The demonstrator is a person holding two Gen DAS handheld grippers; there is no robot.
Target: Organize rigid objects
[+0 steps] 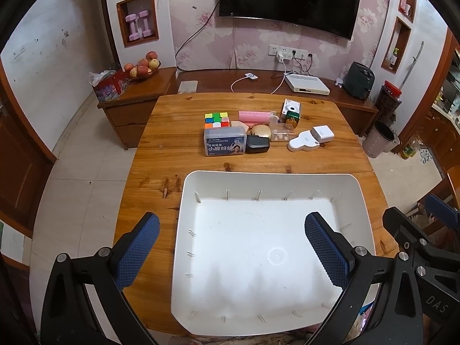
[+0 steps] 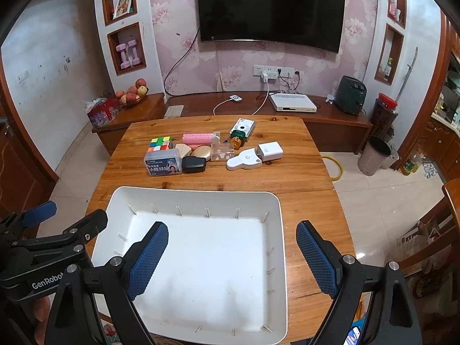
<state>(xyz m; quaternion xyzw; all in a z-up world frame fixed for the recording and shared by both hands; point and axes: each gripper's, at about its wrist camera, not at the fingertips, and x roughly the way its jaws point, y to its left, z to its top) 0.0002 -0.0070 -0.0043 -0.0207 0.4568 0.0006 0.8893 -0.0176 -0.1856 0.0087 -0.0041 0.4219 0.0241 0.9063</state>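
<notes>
Progress is judged nil; white tray (image 1: 184,201) lies bare on the table (image 1: 161,143); objects, among them puzzle cube (image 1: 217,118) and blue-labelled box (image 1: 225,144), are clustered beyond it; left gripper (image 1: 231,248) and right gripper (image 2: 232,256) are held spread, grasping nothing.

**Items clustered beyond empty tray**

White tray (image 1: 184,230) sits empty at near table edge. Beyond it, close together: Rubik's cube (image 1: 217,118), grey labelled box (image 1: 225,143), black case (image 1: 258,144), gold compact (image 1: 261,131), pink roller (image 1: 254,116), white camera (image 1: 291,107), white charger (image 1: 322,134).
</notes>
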